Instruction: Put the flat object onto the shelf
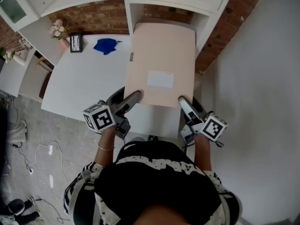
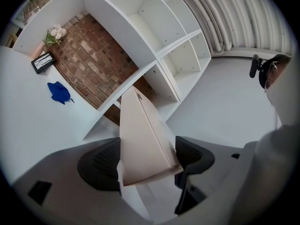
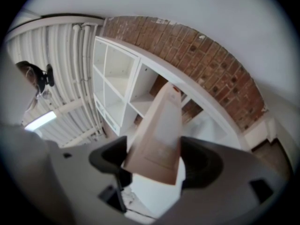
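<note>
Both grippers are closed on the flat object (image 1: 161,62), a pale, thin board with a white label. The left gripper (image 1: 131,99) pinches its near edge at 7 o'clock, and the right gripper (image 1: 184,102) pinches it at 5 o'clock. The flat object is carried over the right end of the white tabletop (image 1: 84,81). Its far edge, at 12 o'clock, reaches the mouth of a compartment of the white shelf (image 1: 132,14).

We judge that the step in hand is to slide the flat object into this compartment. To do it well, we should make both grips equally firm, so that it does not twist. We should bring the far edge level with the compartment floor and push straight toward 12 o'clock, centred between the two side walls. The flat object seems almost as wide as the opening, so a small turn could catch a corner on a wall.

The head view shows the full outline of the flat object. At 10 o'clock from it, a blue cloth (image 1: 106,45) and a small picture frame (image 1: 76,42) lie on the tabletop, well apart from the path. This view does not tell us the height of the flat object. The left gripper view and the right gripper view help here: it runs edge-on between the jaws toward a lower compartment, and more compartments of the shelf stand above that one.
</note>
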The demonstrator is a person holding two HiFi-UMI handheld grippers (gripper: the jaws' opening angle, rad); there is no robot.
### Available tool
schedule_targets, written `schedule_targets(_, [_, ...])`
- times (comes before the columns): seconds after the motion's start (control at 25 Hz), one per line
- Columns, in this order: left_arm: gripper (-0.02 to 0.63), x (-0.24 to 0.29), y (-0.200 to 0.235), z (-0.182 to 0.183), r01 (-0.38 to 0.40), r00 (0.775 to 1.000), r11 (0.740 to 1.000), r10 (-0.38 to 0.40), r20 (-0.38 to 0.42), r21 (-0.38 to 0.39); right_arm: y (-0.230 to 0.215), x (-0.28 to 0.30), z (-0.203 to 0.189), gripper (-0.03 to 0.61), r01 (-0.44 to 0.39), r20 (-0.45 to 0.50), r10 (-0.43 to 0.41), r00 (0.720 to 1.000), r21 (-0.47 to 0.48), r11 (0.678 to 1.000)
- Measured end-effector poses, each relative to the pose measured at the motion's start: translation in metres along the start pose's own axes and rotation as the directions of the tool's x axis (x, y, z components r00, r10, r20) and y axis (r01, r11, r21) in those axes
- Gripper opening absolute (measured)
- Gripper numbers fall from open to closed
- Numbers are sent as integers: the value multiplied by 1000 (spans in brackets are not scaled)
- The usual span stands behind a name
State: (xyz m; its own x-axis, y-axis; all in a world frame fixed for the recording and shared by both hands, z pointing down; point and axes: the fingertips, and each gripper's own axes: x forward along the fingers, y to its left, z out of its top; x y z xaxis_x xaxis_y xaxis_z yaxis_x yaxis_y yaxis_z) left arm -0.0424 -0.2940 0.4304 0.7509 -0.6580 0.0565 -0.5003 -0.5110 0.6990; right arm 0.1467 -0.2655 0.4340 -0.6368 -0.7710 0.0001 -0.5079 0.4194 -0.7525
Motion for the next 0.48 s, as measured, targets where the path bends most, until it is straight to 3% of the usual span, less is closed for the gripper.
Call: schedule_targets(0.48, [382, 12, 21, 17, -4, 999, 997, 1, -33, -82, 1, 13, 4, 354, 30, 27, -31, 999, 31, 999])
